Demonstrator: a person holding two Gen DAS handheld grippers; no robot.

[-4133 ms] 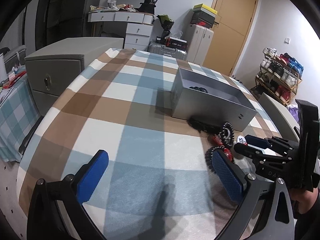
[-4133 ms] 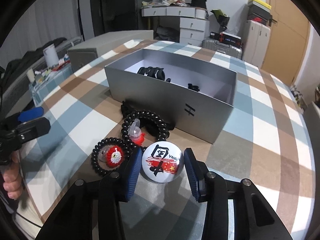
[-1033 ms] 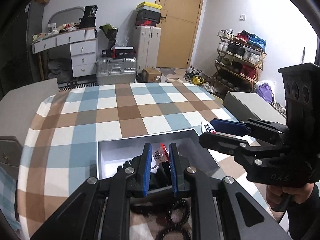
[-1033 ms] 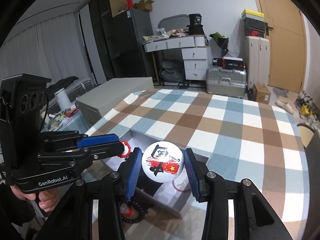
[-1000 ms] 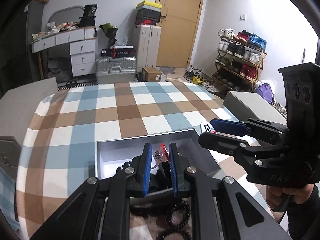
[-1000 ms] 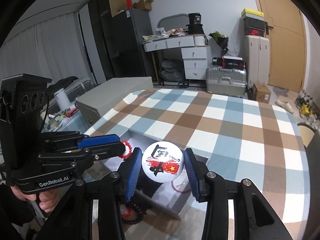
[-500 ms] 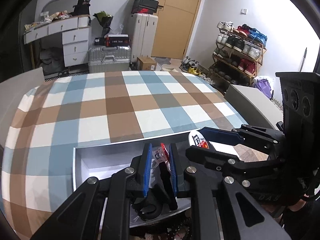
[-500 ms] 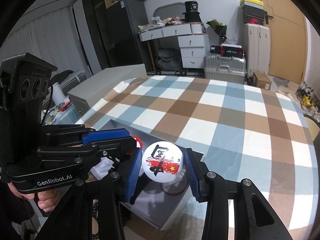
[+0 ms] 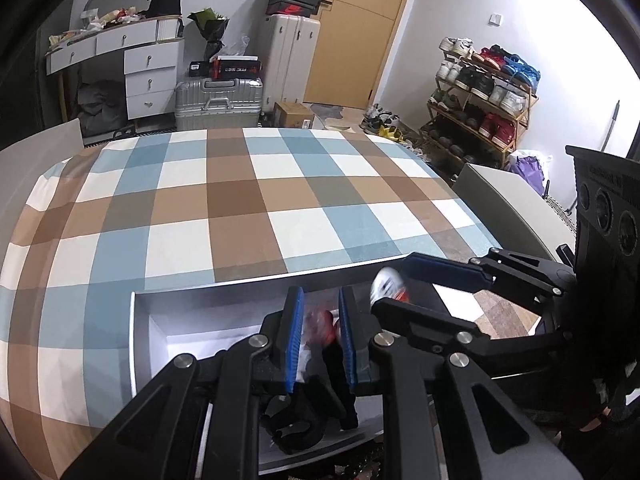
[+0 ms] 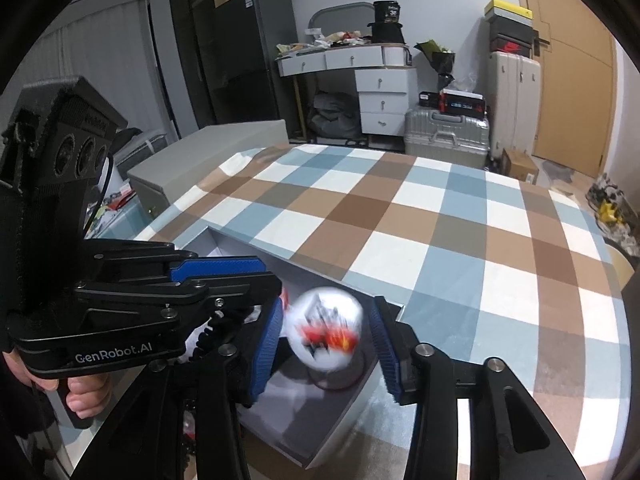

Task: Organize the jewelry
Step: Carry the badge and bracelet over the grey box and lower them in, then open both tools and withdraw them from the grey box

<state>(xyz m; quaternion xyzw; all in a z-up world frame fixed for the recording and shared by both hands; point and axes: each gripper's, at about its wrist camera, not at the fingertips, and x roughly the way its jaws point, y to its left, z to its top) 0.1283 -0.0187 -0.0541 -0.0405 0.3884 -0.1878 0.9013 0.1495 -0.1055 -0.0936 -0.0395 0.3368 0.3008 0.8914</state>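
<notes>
Both grippers hover over the open grey box [image 9: 138, 320], which stands on the checked tablecloth. The right gripper [image 10: 324, 344] has its jaws opening. The round white badge with red print [image 10: 326, 332] is blurred between the pads, with a gap on each side, over the box floor. The left gripper [image 9: 320, 336] is opening slightly. A small red and white charm [image 9: 320, 322] is blurred between its blue pads and looks loose. In the left wrist view the badge [image 9: 386, 286] shows at the right gripper [image 9: 390, 288]. Black beaded bracelets [image 10: 208, 332] lie in the box [image 10: 340, 432].
The checked tablecloth [image 9: 240, 200] stretches beyond the box. Grey cabinets stand off the left edge [image 10: 208, 160] and the right edge [image 9: 512, 208]. More black bead bracelets [image 9: 360, 464] lie in front of the box. A hand [image 10: 86, 400] grips the left gripper's handle.
Both grippers carried their items from the cloth to above the box and sank a little. Now the right jaws have widened and the badge and charm blur as they come loose.
</notes>
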